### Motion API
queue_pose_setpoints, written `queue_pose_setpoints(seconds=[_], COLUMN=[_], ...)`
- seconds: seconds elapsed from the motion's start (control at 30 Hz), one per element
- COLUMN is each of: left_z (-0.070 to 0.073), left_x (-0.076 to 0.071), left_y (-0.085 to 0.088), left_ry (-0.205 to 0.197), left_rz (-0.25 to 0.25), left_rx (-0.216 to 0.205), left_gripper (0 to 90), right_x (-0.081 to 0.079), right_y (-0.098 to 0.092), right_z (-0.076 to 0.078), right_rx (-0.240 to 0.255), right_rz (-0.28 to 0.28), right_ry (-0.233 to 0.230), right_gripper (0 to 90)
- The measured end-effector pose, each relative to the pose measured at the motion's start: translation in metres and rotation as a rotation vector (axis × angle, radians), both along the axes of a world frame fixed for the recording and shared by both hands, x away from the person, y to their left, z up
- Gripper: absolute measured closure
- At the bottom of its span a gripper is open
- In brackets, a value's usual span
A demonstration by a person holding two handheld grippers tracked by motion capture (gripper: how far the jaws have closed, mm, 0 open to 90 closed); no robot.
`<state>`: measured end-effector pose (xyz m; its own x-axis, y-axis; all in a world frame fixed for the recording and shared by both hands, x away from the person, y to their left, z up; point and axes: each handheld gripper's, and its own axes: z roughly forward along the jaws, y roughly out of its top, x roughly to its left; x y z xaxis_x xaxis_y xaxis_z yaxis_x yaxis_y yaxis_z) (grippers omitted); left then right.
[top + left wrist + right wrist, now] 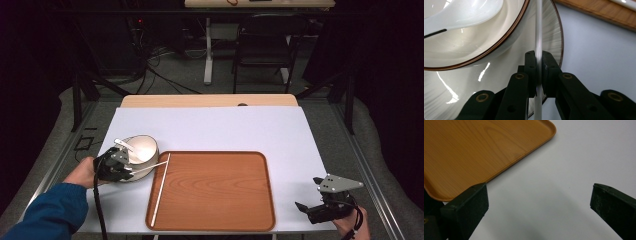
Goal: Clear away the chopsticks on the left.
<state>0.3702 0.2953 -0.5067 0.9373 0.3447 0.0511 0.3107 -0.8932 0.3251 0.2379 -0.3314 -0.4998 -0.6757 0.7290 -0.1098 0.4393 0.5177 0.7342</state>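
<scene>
The left gripper (120, 167) is clamped on a thin white chopstick (538, 37); in the left gripper view its jaws press the stick from both sides, with the stick running straight up between them toward twelve o'clock, over the outer wall of the white bowl (499, 65); a white ceramic spoon (464, 12) rests inside that bowl at about ten o'clock. In the high view the held stick's long axis points from the gripper toward two o'clock, its far tip just reaching the left rim of the wooden tray (260, 200); a second chopstick (160, 192) lies along that left rim, running roughly from twelve to six o'clock. So the tray lies at three o'clock from the left gripper, very near, and that hand is plainly the closer one. The right gripper (322, 202) rests well apart at the tray's four o'clock corner, jaws spread wide with nothing between them, over bare white table cover (564, 170).
</scene>
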Motion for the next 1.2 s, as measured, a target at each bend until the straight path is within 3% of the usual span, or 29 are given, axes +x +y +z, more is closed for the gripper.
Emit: queue_pose_setpoints(seconds=[0.2,0.37,0.6,0.67,0.93,1.2], left_z=[0.012,0.023,0.036,0.041,0.051,0.060], left_x=[-0.007,-0.011,-0.017,-0.018,-0.024,-0.031], left_y=[-0.002,-0.003,-0.013,-0.017,-0.028,-0.041], left_ry=[0.017,0.044,0.036,0.032,0.031,0.047], left_rz=[0.017,0.076,0.133,0.166,0.205,0.237], left_rx=[-0.044,-0.104,-0.128,-0.154,-0.181,-0.236], left_gripper=[84.2,84.2,84.2,84.2,84.3,84.3], right_x=[0.000,0.000,0.000,0.000,0.000,0.000], right_y=[0.000,0.001,0.001,0.001,0.001,0.001], right_z=[0.000,0.000,0.000,0.000,0.000,0.000], right_rx=[0.001,0.001,-0.001,-0.003,-0.002,-0.003], right_rz=[0.000,-0.001,0.000,-0.001,-0.001,-0.002], right_ry=[0.002,0.002,0.002,0.001,0.001,0.003], right_gripper=[1.1,1.1,1.1,1.1,1.1,1.3])
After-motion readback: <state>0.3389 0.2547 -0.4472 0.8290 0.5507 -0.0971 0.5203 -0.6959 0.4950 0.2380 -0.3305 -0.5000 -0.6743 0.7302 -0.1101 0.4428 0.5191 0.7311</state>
